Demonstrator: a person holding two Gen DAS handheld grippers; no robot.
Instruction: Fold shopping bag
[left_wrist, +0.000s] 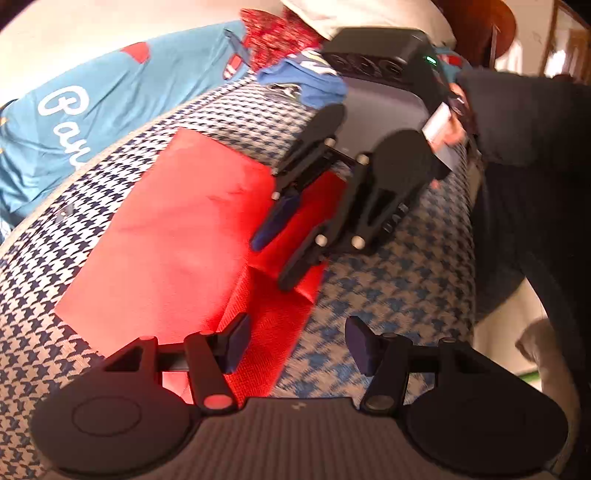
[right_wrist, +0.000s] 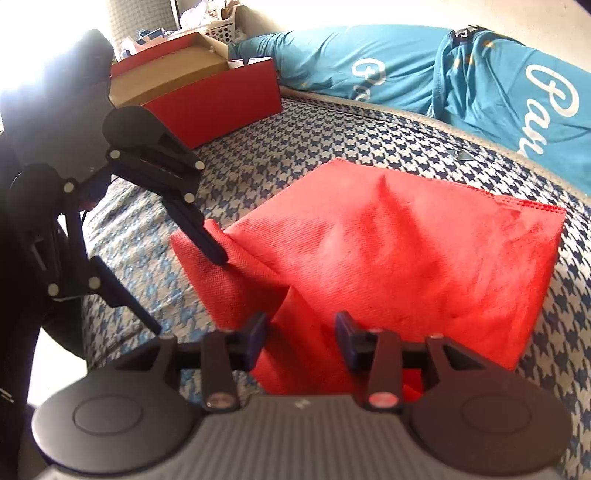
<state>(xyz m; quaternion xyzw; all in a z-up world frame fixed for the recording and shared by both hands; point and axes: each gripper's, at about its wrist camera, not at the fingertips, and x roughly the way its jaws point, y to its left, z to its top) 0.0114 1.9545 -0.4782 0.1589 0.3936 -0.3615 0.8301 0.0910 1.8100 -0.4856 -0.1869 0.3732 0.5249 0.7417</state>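
Note:
A red non-woven shopping bag (left_wrist: 177, 240) lies partly folded and flat on a houndstooth bedspread (left_wrist: 388, 280). My left gripper (left_wrist: 297, 343) is open above the bag's right edge, one finger over red fabric and the other over the bedspread. In the right wrist view the bag (right_wrist: 406, 251) fills the middle, and my right gripper (right_wrist: 301, 339) is open with a raised fold of the bag between its jaws. The right gripper (left_wrist: 271, 262) also shows in the left wrist view, over the bag's near corner. The left gripper (right_wrist: 188, 293) has one fingertip touching the bag's left corner.
Teal fabric with white lettering (right_wrist: 480, 92) lies along the far side of the bedspread (right_wrist: 332, 140). A red box with a cardboard inside (right_wrist: 221, 99) stands at the back left. A person's dark sleeve (left_wrist: 524, 147) is at the right; red patterned cloth (left_wrist: 277, 33) and blue cloth (left_wrist: 306, 81) lie behind.

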